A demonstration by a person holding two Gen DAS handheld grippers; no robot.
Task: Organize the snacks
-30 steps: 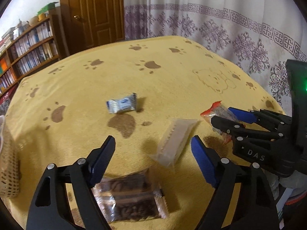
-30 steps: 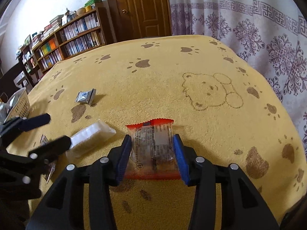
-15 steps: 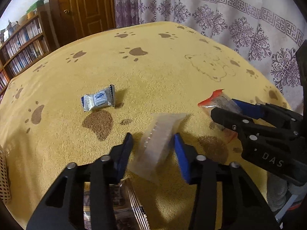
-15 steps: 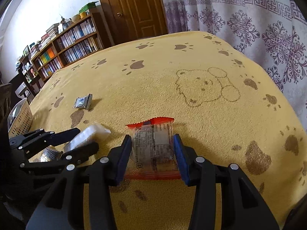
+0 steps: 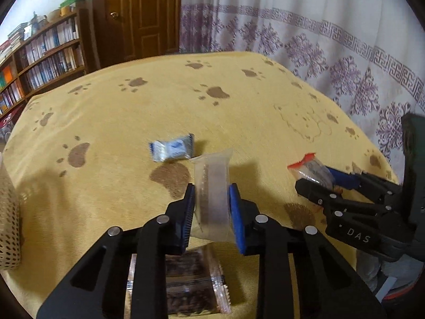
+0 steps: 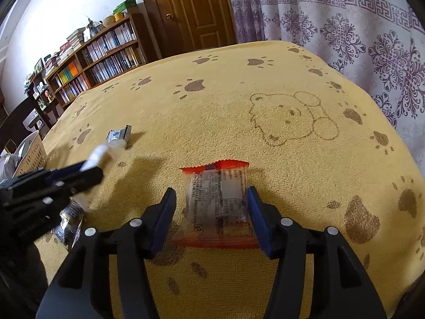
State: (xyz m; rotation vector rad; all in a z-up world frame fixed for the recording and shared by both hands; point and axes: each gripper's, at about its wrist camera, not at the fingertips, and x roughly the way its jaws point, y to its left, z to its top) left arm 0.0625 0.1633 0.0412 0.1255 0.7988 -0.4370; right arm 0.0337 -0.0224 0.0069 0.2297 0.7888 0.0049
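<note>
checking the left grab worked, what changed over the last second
The left gripper went from open to shut on the pale translucent snack packet and lifted it off the yellow blanket. The right gripper stayed on the red-edged snack packet; the blue-and-white candy and dark snack packs stayed put.

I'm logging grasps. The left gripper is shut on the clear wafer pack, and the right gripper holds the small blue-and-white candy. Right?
Not quite. The left gripper is shut on the wafer pack, but the right gripper holds the red-edged packet, as the right wrist view shows. The blue-and-white candy lies loose on the yellow cloth.
</note>
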